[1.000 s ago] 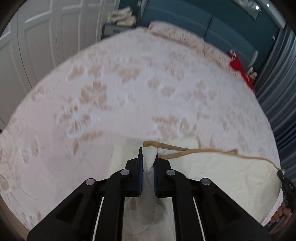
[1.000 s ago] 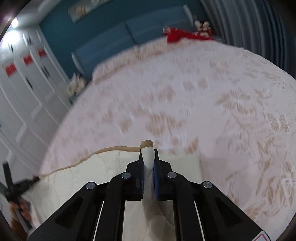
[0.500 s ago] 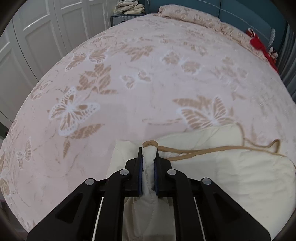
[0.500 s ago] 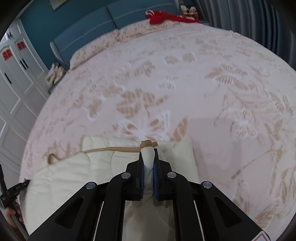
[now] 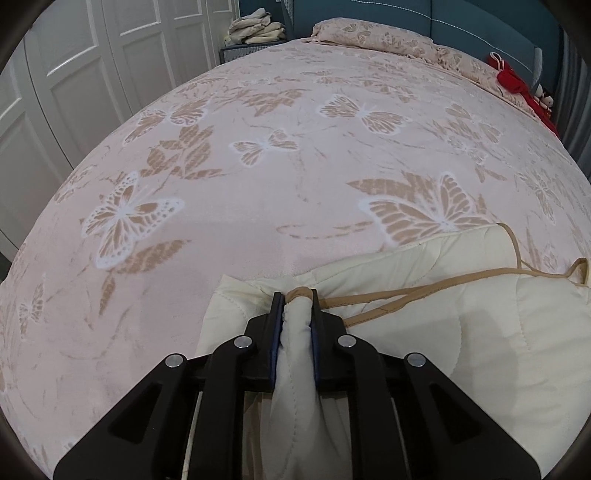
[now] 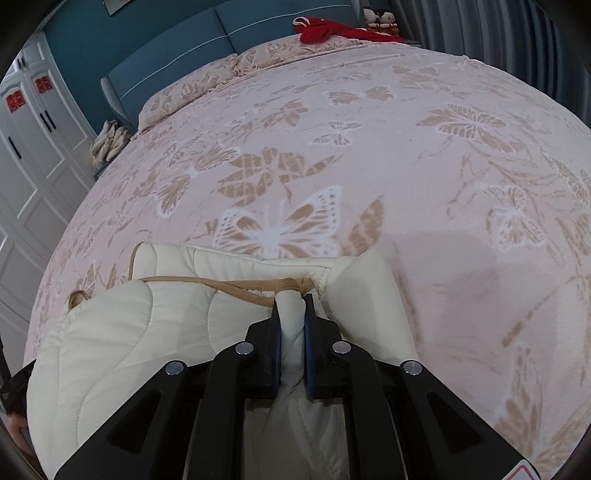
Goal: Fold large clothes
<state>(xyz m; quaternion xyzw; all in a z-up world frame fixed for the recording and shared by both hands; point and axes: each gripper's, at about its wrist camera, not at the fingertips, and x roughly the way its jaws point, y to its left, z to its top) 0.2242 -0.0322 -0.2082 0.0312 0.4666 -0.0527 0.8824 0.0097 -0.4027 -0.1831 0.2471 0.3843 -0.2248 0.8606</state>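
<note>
Two hand-held grippers, left (image 5: 298,295) opening, right (image 6: 292,300) clamped, pinch cream quilted garment (image 5: 480,332) on butterfly bedspread (image 5: 258,184).

The cream quilted garment with tan trim (image 5: 461,325) lies on the pink butterfly-patterned bed (image 5: 258,184) at its near edge. A red cloth (image 6: 325,29) lies at the far end by the blue padded headboard (image 6: 258,22); white panelled wardrobes (image 5: 74,74) stand left of the bed.
</note>
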